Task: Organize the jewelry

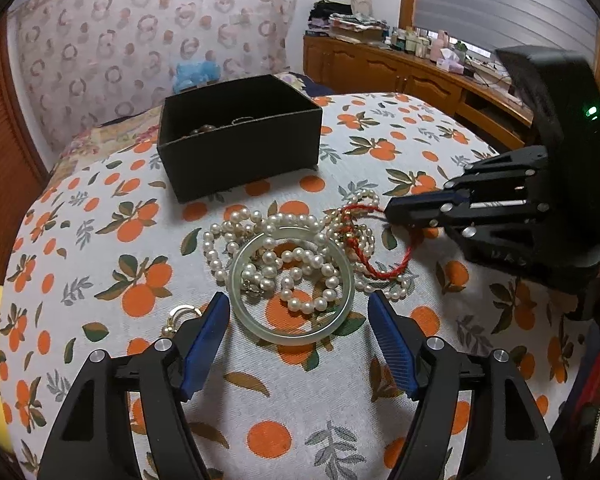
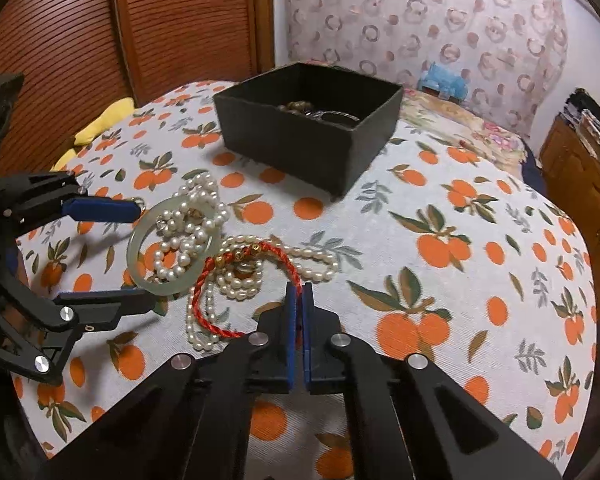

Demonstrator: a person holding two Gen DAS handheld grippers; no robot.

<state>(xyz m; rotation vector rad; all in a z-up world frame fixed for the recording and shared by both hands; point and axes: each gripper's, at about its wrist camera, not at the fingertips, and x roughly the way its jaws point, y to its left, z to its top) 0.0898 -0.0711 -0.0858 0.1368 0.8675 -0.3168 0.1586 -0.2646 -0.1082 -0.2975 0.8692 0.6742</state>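
On the orange-print cloth [image 1: 300, 420] lies one jade bangle [image 1: 292, 280], with pearl strands [image 1: 300, 264] (too tangled to count) heaped through and beside it. One red cord [image 2: 236, 288] loops over the pearls. The right gripper [image 2: 300, 292] is clamped on that cord. The left gripper [image 1: 299, 304] stands spread, a pad either side of the bangle, not touching. One black box [image 1: 240, 136] sits behind, holding some jewelry.

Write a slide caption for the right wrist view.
Right tongs shut on red cord bracelet; left tongs open around jade bangle.
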